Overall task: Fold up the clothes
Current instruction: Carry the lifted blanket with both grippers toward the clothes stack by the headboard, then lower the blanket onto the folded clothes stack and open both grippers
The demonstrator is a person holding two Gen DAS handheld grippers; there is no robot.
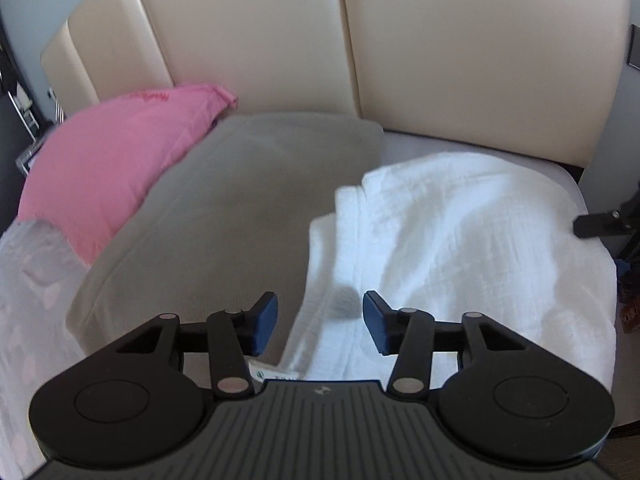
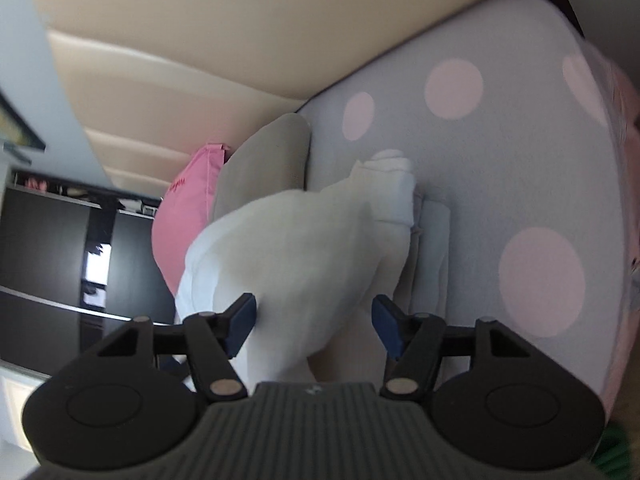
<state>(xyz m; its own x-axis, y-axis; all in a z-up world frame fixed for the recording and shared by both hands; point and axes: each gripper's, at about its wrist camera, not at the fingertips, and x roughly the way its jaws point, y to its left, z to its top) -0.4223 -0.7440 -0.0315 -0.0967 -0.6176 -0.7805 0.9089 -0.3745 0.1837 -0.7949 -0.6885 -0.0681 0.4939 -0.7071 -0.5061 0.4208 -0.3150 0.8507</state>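
Note:
A white garment [image 1: 448, 240] lies crumpled on the bed, right of a grey pillow [image 1: 240, 208]. My left gripper [image 1: 320, 322] is open just above the garment's left hem, holding nothing. In the right wrist view the same white garment [image 2: 296, 248] bulges up between the open jaws of my right gripper [image 2: 314, 326]; its blue pads [image 2: 240, 326] stand on either side of the cloth without pinching it. The tip of the right gripper [image 1: 600, 224] shows at the right edge of the left wrist view.
A pink pillow [image 1: 108, 168] lies left of the grey pillow, against a cream padded headboard [image 1: 460, 52]. The sheet is pale with pink dots [image 2: 540, 276]. A folded pale cloth [image 2: 434, 256] lies beside the garment. Dark shelving [image 2: 52, 248] stands beyond the bed.

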